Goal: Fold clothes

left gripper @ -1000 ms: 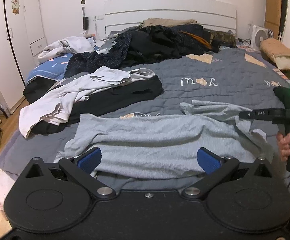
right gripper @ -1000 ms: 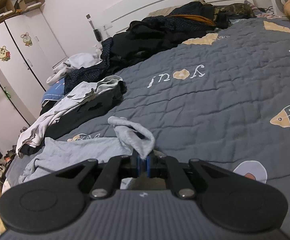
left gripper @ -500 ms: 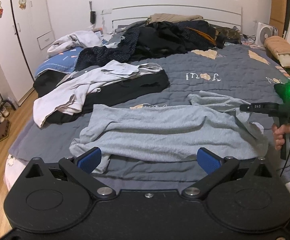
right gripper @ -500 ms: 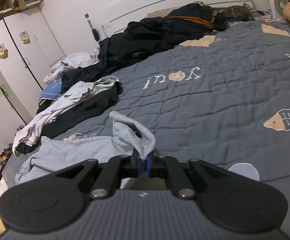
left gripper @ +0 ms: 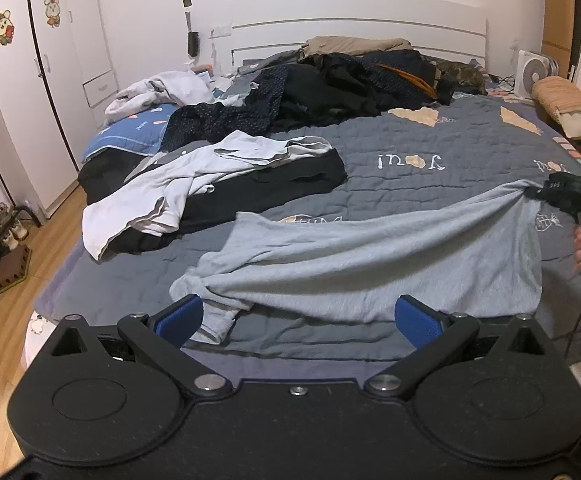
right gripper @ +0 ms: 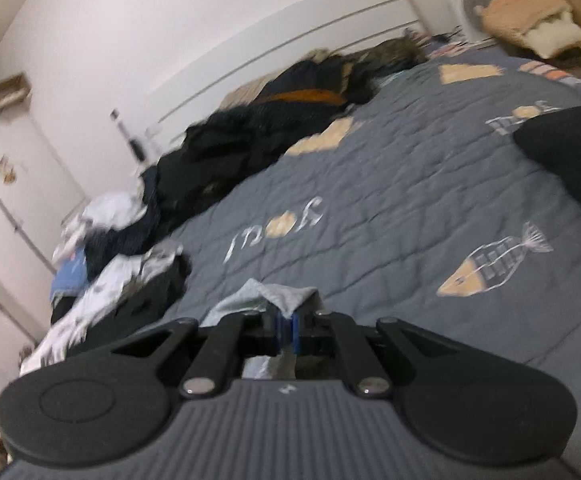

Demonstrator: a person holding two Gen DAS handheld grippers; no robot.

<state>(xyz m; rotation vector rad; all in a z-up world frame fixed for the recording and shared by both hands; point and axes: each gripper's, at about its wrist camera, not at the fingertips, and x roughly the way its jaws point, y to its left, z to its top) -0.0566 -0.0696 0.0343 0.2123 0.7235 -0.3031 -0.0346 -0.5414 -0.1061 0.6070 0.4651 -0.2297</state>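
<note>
My right gripper clamped on grey shirt corner, fabric taut. My left gripper jaws apart, empty, shirt just ahead.

A grey quilted bed carries a light-grey garment; dark clothes heaped behind.

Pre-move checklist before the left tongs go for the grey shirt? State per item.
1. Right tongs shut on the grey shirt: ok, cloth is pinched between the pads.
2. Left tongs open and empty: ok.
3. Shirt lifted at the right corner, stretched toward the right tongs: ok.
4. Shirt's left end flat: not ok, bunched near the left blue pad.
5. Shirt apart from the white and black clothes: ok.
6. Bare quilt beyond the shirt for laying it out: ok.
</note>
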